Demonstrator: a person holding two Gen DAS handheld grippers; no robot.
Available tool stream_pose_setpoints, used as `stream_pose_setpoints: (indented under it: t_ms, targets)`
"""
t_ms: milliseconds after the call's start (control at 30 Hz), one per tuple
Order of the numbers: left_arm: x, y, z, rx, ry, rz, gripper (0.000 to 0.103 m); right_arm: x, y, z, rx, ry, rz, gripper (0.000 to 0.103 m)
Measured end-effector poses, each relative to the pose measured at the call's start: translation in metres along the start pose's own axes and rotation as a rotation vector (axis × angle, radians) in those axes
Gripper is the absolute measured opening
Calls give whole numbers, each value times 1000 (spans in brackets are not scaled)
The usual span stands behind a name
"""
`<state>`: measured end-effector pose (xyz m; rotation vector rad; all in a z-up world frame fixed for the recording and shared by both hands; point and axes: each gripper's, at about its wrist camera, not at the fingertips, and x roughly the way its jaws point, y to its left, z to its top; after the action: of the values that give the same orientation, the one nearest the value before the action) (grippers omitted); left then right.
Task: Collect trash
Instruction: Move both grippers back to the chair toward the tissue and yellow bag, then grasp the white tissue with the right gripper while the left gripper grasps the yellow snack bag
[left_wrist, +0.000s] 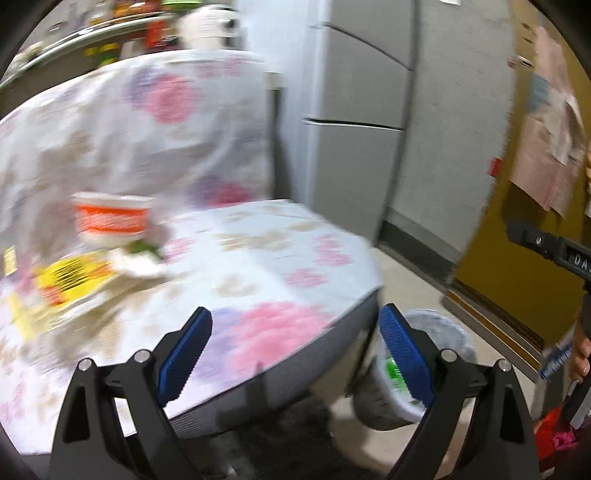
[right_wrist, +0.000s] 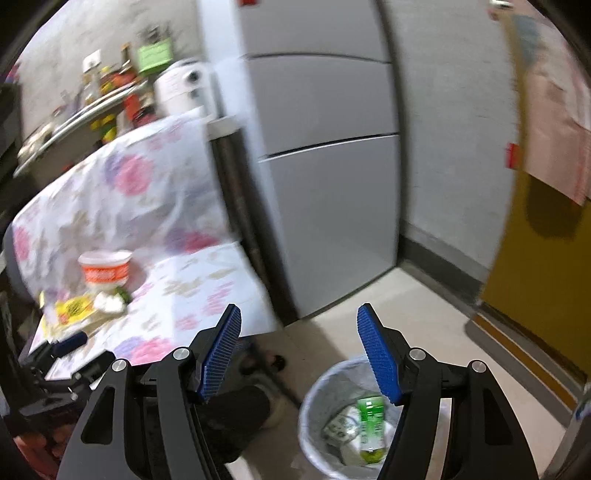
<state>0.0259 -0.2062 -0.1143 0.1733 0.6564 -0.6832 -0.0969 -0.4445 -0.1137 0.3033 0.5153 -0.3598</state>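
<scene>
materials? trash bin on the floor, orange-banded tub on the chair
Trash bin: likely plastic mesh basket with a thin, glossy film liner; the liner crinkles at the rim. Tub: probably paper or thin plastic, white with a printed orange band; too blurred to say which.

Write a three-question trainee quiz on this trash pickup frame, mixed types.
1. True or false: the left gripper holds trash.
2. The green bottle lies: A) on the flowered seat cover; B) in the bin; C) between the right gripper's jaws.
3. Which orange-banded item still sits on the cover?

Key: 1 false, both grippers are open and empty; 2 B; 3 the cup, beside yellow wrappers.
</scene>
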Motion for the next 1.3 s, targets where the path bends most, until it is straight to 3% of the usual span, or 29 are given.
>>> stream_pose_setpoints:
  t_ms: [367,567,833,1167,1267,1300]
  targets:
    - [-56,133,-34,-246,36,265,89,59,150,-7,-229,134,274,66]
    - [-83,195,-43,-359,25,384,89,88,214,-6,-340,173,368,61]
    - [-81,235,-34,-430,27,397,89,137,292,-7,-508,221,461,42]
    - [-59,248,-26,-420,37,395,89,199,341,-11,-635,237,410,38]
    - [-58,250,-27,-432,37,381,89,211,347,-11,-648,252,401,23]
    - [-59,249,-28,-434,34,370,89,212,347,-10,-645,254,403,14]
